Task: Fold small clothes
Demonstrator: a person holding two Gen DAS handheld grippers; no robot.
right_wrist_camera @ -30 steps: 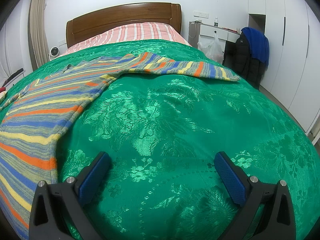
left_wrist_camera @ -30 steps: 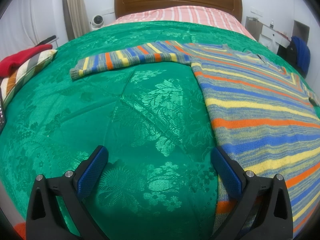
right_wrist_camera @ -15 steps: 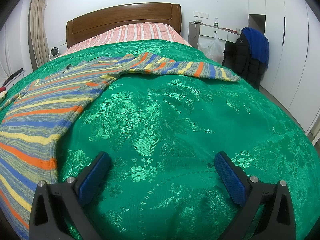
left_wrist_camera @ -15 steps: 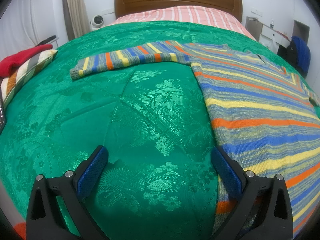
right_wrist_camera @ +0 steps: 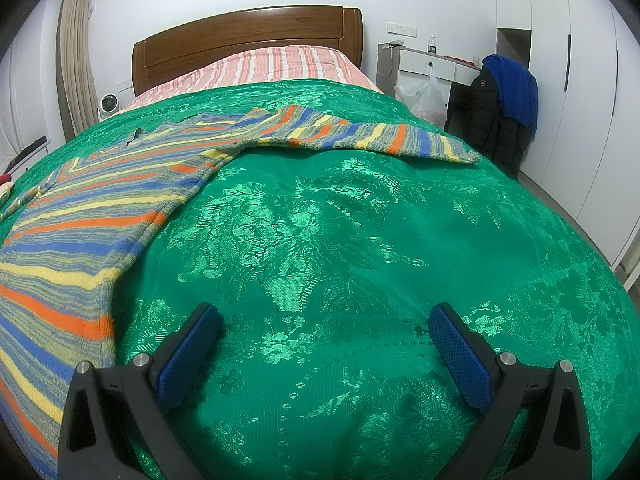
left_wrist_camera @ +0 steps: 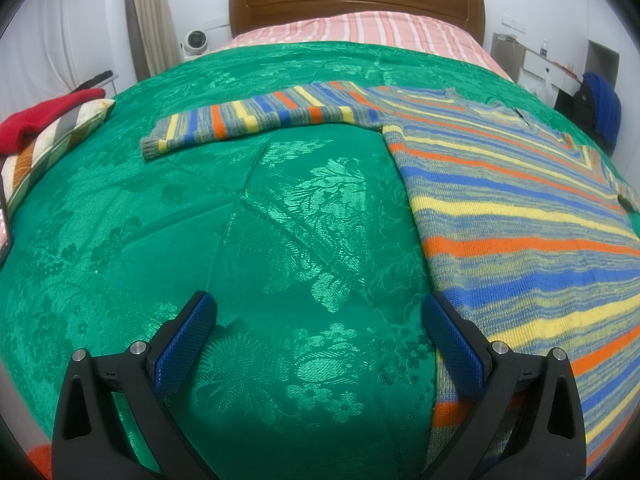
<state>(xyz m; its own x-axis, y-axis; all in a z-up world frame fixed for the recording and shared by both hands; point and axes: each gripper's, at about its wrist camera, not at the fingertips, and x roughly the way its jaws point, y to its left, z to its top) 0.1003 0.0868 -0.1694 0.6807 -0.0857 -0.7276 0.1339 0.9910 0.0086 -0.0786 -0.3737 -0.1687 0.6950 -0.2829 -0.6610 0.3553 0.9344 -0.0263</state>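
Blue pads: the left gripper [left_wrist_camera: 318,334] and right gripper [right_wrist_camera: 326,342] are held wide apart, nothing gripped, low over the green bedspread [left_wrist_camera: 280,240].
Hem: the striped sweater [left_wrist_camera: 520,216] is laid flat between the 2 grippers, its near edges just beside each.
Sleeves: both are spread outward [left_wrist_camera: 248,118] [right_wrist_camera: 380,136], judged ready for folding.
Beyond: a wooden headboard [right_wrist_camera: 248,36].

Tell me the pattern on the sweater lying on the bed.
Horizontal stripes of blue, orange, yellow and grey-green on the sweater, clearest in the left wrist view.
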